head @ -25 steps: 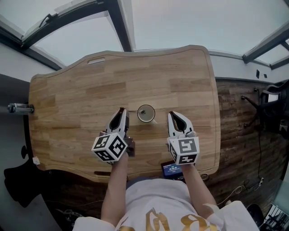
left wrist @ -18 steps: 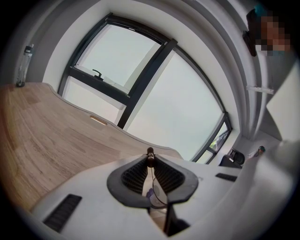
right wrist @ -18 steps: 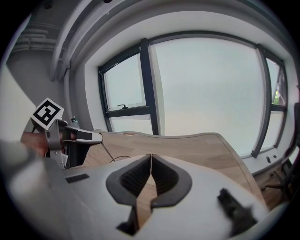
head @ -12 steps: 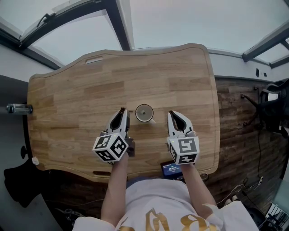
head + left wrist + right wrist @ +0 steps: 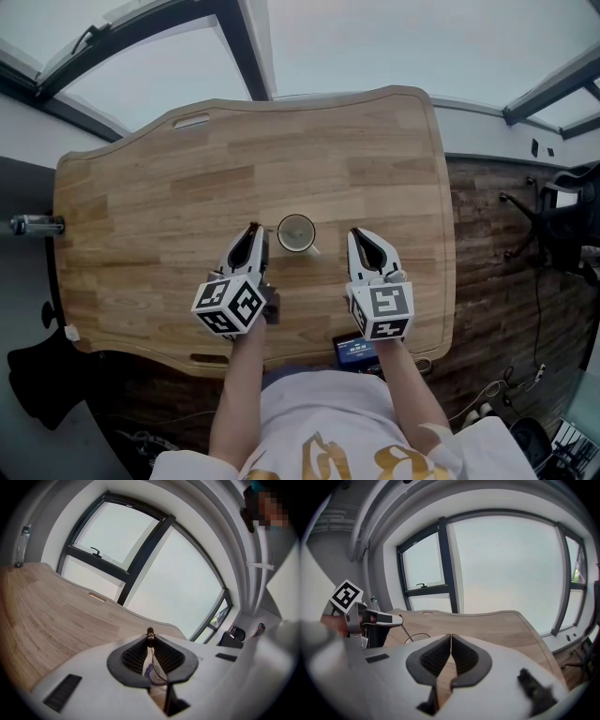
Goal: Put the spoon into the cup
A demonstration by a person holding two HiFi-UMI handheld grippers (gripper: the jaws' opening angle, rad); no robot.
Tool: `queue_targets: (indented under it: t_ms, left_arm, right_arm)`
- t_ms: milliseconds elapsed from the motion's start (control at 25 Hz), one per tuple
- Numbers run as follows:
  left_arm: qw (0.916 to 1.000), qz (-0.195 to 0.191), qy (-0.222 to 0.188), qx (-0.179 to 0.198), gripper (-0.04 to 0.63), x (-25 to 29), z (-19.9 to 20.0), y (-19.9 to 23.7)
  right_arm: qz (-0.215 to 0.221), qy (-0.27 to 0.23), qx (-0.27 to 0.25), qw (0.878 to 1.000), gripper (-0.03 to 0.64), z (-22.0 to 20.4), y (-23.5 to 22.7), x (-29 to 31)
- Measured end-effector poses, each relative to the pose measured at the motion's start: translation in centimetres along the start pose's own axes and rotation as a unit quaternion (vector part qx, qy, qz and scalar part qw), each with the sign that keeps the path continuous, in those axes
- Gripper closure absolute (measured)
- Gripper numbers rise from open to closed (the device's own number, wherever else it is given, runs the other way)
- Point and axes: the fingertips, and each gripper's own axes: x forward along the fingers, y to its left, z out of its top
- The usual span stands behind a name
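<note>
Head view: the cup stands on the desk, a little in from the near edge and about midway along it. It sits between the left gripper and the right gripper, just beside the left one's tip. The spoon cannot be made out here.

Left gripper view: jaws narrow, pinching a thin dark spoon just below its knobbed top end.

Right gripper view: jaws together, nothing between. The spoon slants down from the left gripper's tip towards the cup (whether its end is inside: cannot tell).

Judgement: the spoon looks light, stiff and thin, and likely to swivel in the pads. A hold high on the handle suits lowering it bowl first.
</note>
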Motion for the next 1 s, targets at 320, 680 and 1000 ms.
queue_targets:
  t_ms: [320, 680, 1000]
  left_arm:
    - [1.0000, 0.002, 0.003, 0.000, 0.545, 0.4, -0.4, -0.1]
    - [1.0000, 0.005, 0.005, -0.003, 0.545, 0.6, -0.7, -0.1]
    - [0.9999, 0.007, 0.008, -0.005, 0.545, 1.0, -1.1, -0.1]
  right_arm:
    - [0.001, 0.002, 0.001, 1.000, 0.586, -0.3, -0.5, 0.3]
    - [0.003, 0.005, 0.002, 1.000, 0.584, -0.5, -0.6, 0.6]
    - [0.009, 0.009, 0.001, 1.000, 0.584, -0.8, -0.4, 0.9]
